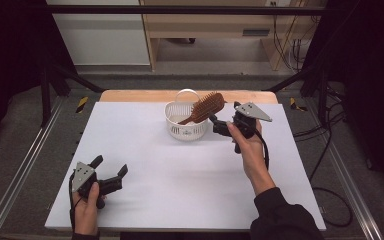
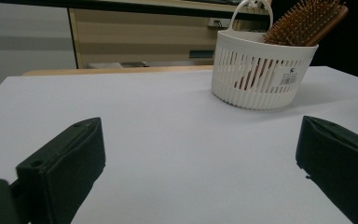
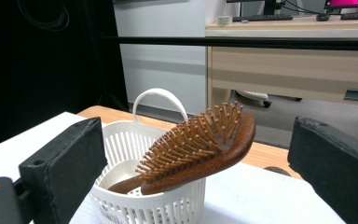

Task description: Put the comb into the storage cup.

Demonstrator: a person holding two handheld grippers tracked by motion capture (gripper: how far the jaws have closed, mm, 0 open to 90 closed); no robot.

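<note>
the brush (image 1: 207, 106) leans in the basket (image 1: 178, 128), both tongs, right gripper (image 1: 219, 125) and left gripper (image 1: 111, 171), wide and empty, so pull away slow, don't bump it

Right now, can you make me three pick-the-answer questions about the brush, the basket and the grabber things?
1. Where is the wooden hairbrush?
A. flat on the table
B. handle down in the white basket
C. in the left gripper

2. What colour is the basket?
A. white
B. blue
C. red

3. How does the right gripper stand?
A. shut on the brush
B. shut on the basket
C. open, beside the brush

Answers:
1. B: the handle sits inside the basket, with the bristled head sticking out over the rim.
2. A: its slotted wall and loop handle are white.
3. C: the right gripper view shows its jaws wide apart, holding nothing.
</note>
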